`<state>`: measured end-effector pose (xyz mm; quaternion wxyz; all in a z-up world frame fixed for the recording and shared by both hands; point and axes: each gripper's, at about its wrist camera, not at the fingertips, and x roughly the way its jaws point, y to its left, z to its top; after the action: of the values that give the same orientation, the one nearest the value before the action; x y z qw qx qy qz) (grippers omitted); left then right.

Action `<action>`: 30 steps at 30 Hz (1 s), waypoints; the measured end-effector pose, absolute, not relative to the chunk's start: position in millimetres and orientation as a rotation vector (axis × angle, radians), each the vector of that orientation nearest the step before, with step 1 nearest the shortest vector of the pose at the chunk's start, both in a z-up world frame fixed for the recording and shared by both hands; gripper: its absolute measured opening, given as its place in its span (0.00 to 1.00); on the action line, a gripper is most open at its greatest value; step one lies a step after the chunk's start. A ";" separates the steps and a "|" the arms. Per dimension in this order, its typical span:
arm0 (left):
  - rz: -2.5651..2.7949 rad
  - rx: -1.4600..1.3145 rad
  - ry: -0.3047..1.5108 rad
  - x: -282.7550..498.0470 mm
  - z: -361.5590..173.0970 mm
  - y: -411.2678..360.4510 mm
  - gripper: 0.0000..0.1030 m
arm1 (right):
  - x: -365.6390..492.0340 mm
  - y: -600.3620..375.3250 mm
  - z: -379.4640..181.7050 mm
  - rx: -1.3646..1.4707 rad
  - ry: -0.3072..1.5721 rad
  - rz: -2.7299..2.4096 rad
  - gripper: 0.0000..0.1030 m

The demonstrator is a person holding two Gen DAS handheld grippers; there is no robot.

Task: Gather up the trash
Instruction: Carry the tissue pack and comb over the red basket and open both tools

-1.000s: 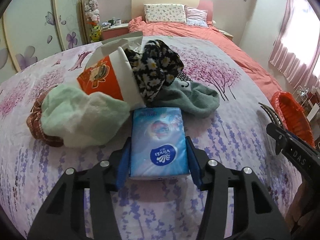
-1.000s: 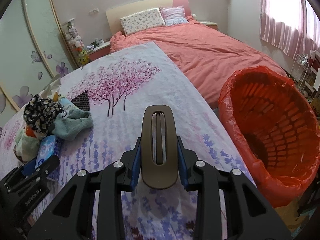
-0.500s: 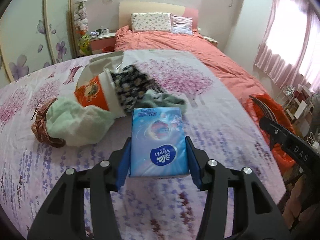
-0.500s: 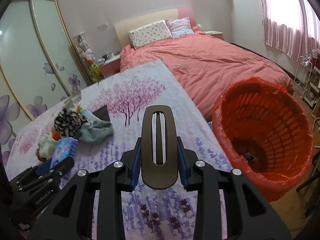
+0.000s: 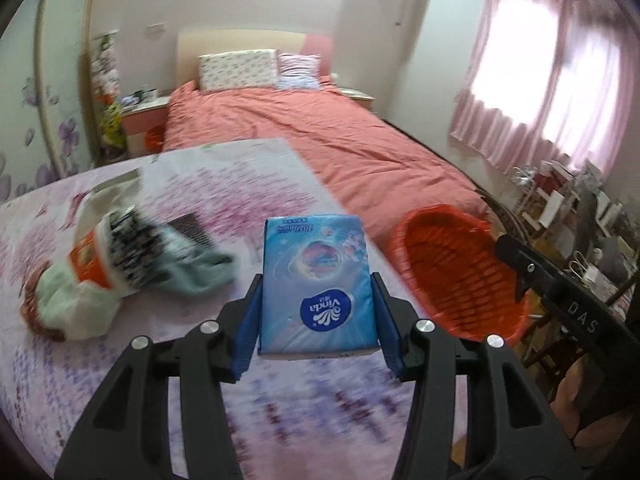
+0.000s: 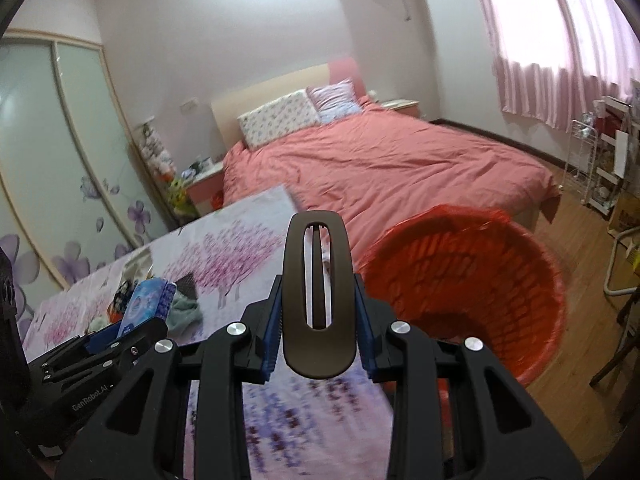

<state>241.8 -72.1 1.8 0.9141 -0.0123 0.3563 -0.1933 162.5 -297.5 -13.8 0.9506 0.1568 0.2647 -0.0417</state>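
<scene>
My left gripper (image 5: 316, 312) is shut on a blue Vinda tissue pack (image 5: 316, 284) and holds it above the flowered table (image 5: 248, 184). My right gripper (image 6: 318, 320) is shut on a dark brown slotted oval clip (image 6: 318, 296), raised above the table edge. An orange-lined waste basket (image 5: 456, 276) stands beside the table to the right; it fills the right of the right wrist view (image 6: 472, 292). The tissue pack (image 6: 146, 306) and the left gripper (image 6: 100, 352) show at lower left of the right wrist view.
A pile stays on the table at left: an orange and white cup (image 5: 90, 260), a black floral cloth (image 5: 132, 244), a pale green cloth (image 5: 76, 308) and a grey-green cloth (image 5: 200, 272). A bed with a coral cover (image 5: 320, 136) lies behind. A metal rack (image 6: 600, 160) stands by the window.
Both grippers have risen and swung right toward the basket. The tissue pack has left the table and the pile has dropped back to the left. The basket looms larger in both views.
</scene>
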 end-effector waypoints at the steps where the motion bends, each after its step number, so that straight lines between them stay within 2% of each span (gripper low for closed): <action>1: -0.421 -0.022 0.730 243.1 4.6 -82.7 0.49 | 162.7 -301.4 -13.9 0.324 0.534 -0.094 0.32; 8: -0.557 0.005 0.716 251.2 11.9 -155.2 0.49 | 167.1 -351.5 -22.2 0.410 0.516 -0.165 0.32; 16: -0.648 0.061 0.734 267.9 -4.4 -229.3 0.49 | 177.6 -394.6 -38.6 0.468 0.509 -0.223 0.32; 20: -0.645 0.080 0.769 282.3 -20.9 -252.2 0.52 | 184.5 -411.4 -47.1 0.501 0.516 -0.209 0.32; 21: -0.638 0.087 0.771 284.1 -22.9 -254.7 0.55 | 186.6 -415.9 -50.8 0.516 0.522 -0.211 0.32; 23: -0.609 0.109 0.778 290.6 -30.1 -255.8 0.63 | 187.5 -421.9 -56.7 0.534 0.531 -0.212 0.39; 24: -0.600 0.111 0.781 291.8 -32.4 -253.9 0.65 | 187.2 -423.6 -59.5 0.540 0.534 -0.220 0.46; 25: -0.592 0.113 0.783 292.6 -34.5 -251.6 0.66 | 184.9 -423.8 -59.7 0.541 0.534 -0.226 0.49; 30: -0.509 0.139 0.777 294.7 -40.9 -226.5 0.67 | 174.9 -417.2 -58.5 0.514 0.539 -0.262 0.49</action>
<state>294.7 -226.5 -40.9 0.8918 0.0672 0.3742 -0.2454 174.9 -417.2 -58.5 0.9230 0.2505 0.2626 -0.1277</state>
